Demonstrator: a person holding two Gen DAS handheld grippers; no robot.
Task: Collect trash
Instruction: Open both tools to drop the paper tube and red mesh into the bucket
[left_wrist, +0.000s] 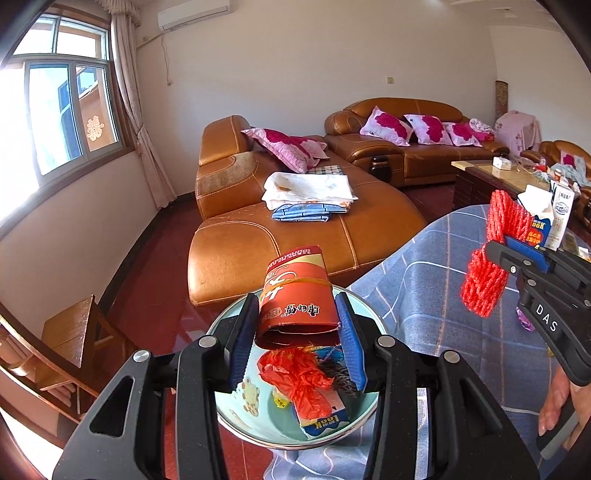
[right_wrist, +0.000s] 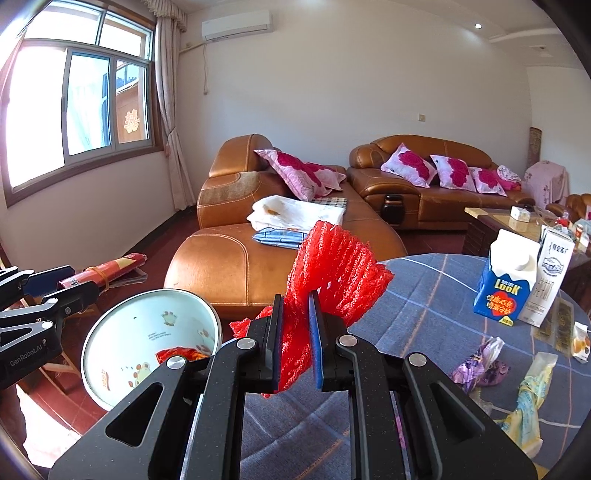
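Black gripper arms fill the bottom of both wrist views. Beneath and ahead of them, the round table under its blue checked tablecloth (right_wrist: 424, 295) is the biggest thing in play. At its near edge sits the enamel basin (right_wrist: 110, 325), already holding crumpled red wrapper scraps. The left gripper (left_wrist: 297, 328) is clamped on a rolled red paper packet (left_wrist: 295, 291) bound by a rubber band, poised right above the basin. The right gripper (right_wrist: 295, 332) is pinched tight on a red foam fruit net (right_wrist: 332, 266), which hangs over the tablecloth beside the basin.

Risks, as I judge them: the springy net could bounce off the rim once freed, the packet could miss if let go early, and both grippers converging might collide or tip the basin off the table edge.
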